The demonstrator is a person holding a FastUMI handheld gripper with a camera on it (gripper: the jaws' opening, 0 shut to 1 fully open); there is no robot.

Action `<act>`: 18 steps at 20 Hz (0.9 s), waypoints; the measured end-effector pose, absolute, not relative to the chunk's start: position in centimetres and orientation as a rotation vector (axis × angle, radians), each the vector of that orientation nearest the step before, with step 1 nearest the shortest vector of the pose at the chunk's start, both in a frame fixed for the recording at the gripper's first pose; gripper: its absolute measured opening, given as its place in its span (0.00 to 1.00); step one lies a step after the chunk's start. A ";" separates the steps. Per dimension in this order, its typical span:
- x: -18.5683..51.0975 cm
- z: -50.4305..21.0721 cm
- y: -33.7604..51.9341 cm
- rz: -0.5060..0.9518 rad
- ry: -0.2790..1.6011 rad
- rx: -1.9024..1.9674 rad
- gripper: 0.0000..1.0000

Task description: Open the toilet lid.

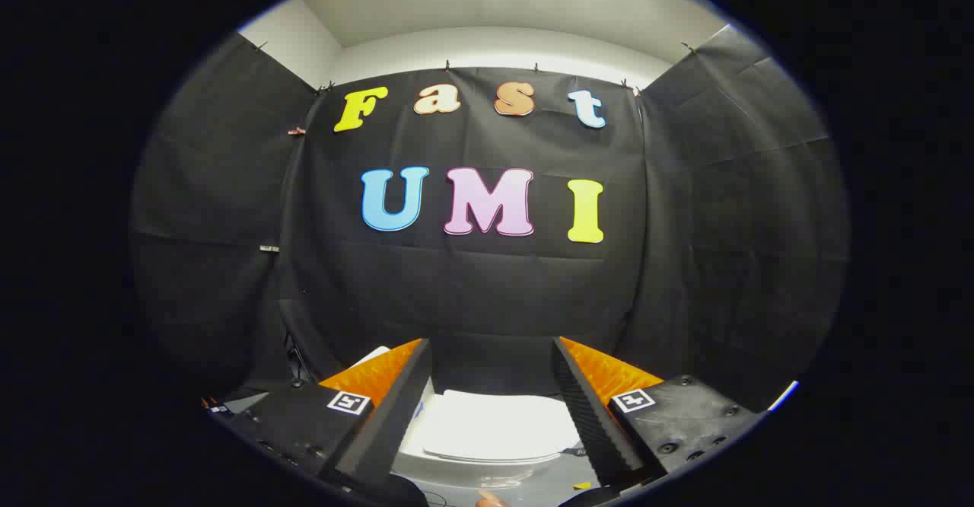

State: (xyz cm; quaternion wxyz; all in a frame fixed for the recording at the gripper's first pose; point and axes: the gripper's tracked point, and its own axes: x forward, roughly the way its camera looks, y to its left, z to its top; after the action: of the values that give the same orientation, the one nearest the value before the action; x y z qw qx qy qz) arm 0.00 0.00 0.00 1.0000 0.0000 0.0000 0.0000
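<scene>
While one toilet lid (498, 427) lies closed, the hand-held gripper (493, 362) gapes.

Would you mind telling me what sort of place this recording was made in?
Most likely a staged recording booth, not a real bathroom: black cloth walls are clipped up on three sides, a white toilet with its lid down sits between the open gripper fingers.

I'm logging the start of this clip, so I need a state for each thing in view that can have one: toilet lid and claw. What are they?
toilet lid: closed, lying flat on the bowl, seen below and between the fingers.
claw: open, fingers spread wide, held above the lid and touching nothing.
</scene>
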 end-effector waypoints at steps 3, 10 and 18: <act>0.0 0.1 -0.2 -0.007 -0.006 -0.009 0.99; -0.3 0.5 -0.2 -0.032 -0.024 -0.045 0.99; -0.1 0.0 -0.1 -0.024 -0.009 -0.028 0.99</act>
State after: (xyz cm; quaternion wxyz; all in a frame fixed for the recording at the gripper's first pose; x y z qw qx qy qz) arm -0.10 -0.09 -0.02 0.9998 -0.0139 -0.0046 -0.0121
